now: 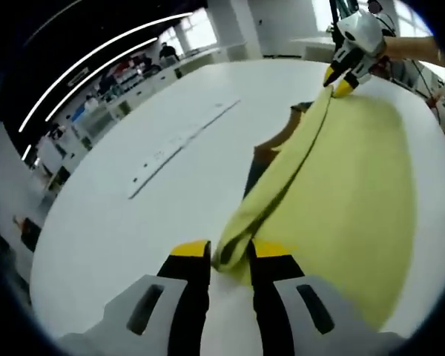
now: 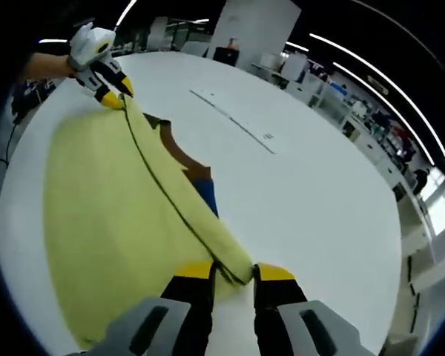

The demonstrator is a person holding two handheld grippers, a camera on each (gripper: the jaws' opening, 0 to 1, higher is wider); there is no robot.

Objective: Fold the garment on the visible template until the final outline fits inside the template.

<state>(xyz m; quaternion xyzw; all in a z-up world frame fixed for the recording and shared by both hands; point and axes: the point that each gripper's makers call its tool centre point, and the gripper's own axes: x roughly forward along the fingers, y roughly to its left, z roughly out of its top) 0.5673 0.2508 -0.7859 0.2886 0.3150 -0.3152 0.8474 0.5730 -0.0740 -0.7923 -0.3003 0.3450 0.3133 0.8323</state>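
Garment [image 1: 356, 185] is a yellow knit top, spread on the white desk [image 1: 119, 222], w/ one long edge lifted and stretched between both grippers. Left gripper [image 1: 230, 256] has its fingers narrow, pinching one end of that edge; the right gripper [image 2: 233, 271] does the same at the other end, fingers closed on the thick folded hem. In the left gripper view the right gripper shows far at top, in the right gripper view the left one shows at top left, so the held edge runs as one tight ridge between them. Under the raised edge a brown and blue part [image 2: 196, 174] is visible, prob. collar or inner side, I cannot tell exactly. A thin printed line w/ small marks [image 1: 185, 141] lies on the desk beside the garment, maybe the template border. Fabric looks soft, light and a bit stretchy, so it will sag in the middle if the tension is lost; best to hold at the corners of the hem, both layers together, and carry it over evenly.
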